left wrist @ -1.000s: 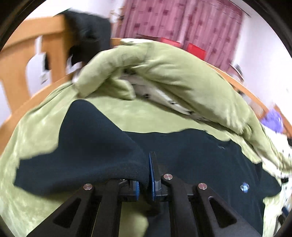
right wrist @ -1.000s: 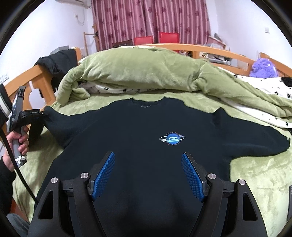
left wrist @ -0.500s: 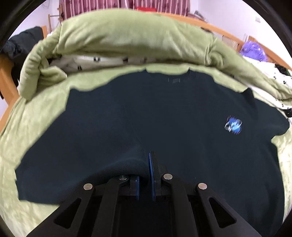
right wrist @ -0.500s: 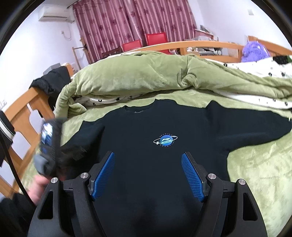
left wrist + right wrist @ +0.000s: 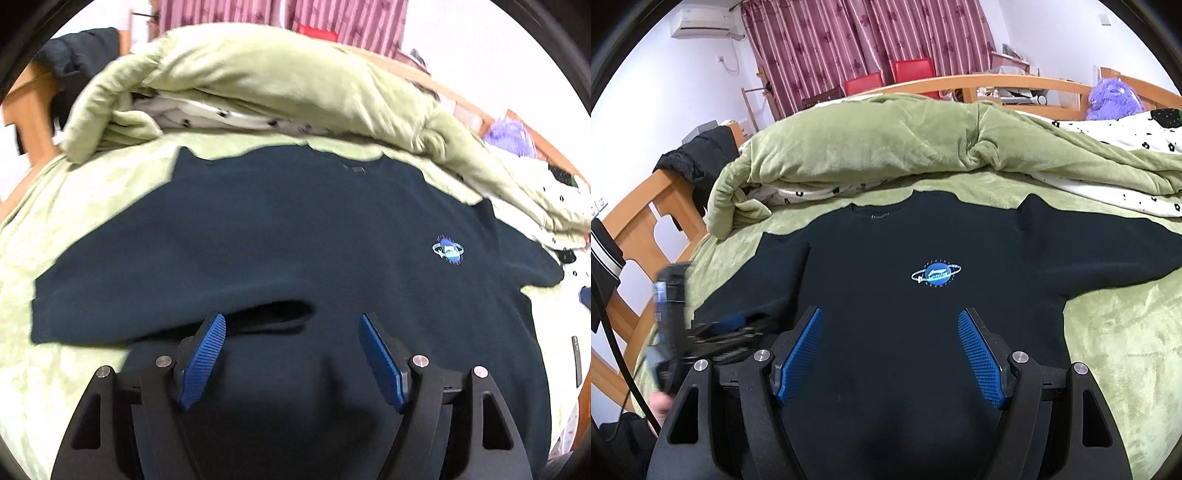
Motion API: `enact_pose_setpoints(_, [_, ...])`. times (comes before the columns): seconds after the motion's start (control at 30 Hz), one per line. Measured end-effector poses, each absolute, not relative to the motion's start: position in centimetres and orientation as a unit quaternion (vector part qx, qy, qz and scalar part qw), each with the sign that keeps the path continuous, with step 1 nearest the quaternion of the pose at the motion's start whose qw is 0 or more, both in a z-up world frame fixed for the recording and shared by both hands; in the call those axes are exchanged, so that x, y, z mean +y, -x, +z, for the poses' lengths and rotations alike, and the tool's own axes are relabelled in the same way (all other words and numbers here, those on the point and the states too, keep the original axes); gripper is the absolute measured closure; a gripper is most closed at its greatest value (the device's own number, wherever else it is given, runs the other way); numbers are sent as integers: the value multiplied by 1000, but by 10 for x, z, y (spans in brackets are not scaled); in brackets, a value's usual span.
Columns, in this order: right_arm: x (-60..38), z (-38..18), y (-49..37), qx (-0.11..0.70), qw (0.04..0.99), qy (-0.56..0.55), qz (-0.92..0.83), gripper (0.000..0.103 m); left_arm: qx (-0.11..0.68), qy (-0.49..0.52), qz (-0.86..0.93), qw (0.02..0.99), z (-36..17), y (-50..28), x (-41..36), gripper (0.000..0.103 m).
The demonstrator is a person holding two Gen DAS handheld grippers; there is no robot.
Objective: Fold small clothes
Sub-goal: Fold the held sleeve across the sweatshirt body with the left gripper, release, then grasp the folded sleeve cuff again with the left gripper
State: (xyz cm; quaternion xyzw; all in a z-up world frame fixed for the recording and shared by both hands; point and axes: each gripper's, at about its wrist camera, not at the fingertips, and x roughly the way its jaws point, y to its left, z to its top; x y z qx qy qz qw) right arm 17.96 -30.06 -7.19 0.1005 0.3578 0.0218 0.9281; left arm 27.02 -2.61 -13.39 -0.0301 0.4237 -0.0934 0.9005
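A dark navy sweatshirt (image 5: pixel 923 236) with a blue planet logo (image 5: pixel 936 275) lies front up on a green bedspread (image 5: pixel 1115 332); it also shows in the left wrist view (image 5: pixel 295 229). Its left sleeve (image 5: pixel 155 295) lies folded across the body, with the cuff (image 5: pixel 280 314) just beyond the fingers. My left gripper (image 5: pixel 291 354) is open and empty over the lower chest; in the right wrist view it (image 5: pixel 701 332) shows blurred at the left. My right gripper (image 5: pixel 890 350) is open and empty above the hem. The right sleeve (image 5: pixel 1108 251) stretches out flat.
A rolled green duvet (image 5: pixel 886 144) with white flowered lining lies behind the collar. A wooden bed frame (image 5: pixel 653 229) with a black jacket (image 5: pixel 698 155) on it is at the left. A purple plush toy (image 5: pixel 1113 98) sits at the far right.
My left gripper carried the left sleeve across the sweatshirt's body, then opened and let it go. The right gripper stayed open over the hem.
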Motion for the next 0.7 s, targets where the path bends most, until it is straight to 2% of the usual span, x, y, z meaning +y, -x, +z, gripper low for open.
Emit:
enact_pose_setpoints(0.4, [-278,-89,-177,384,917,-103,39,29,429,231,0,873,-165,-240,142,29])
enact_pose_setpoints(0.7, [-250,-96,-175,392,916,-73,50,29,439,308,37,843,-202,-244,202,31])
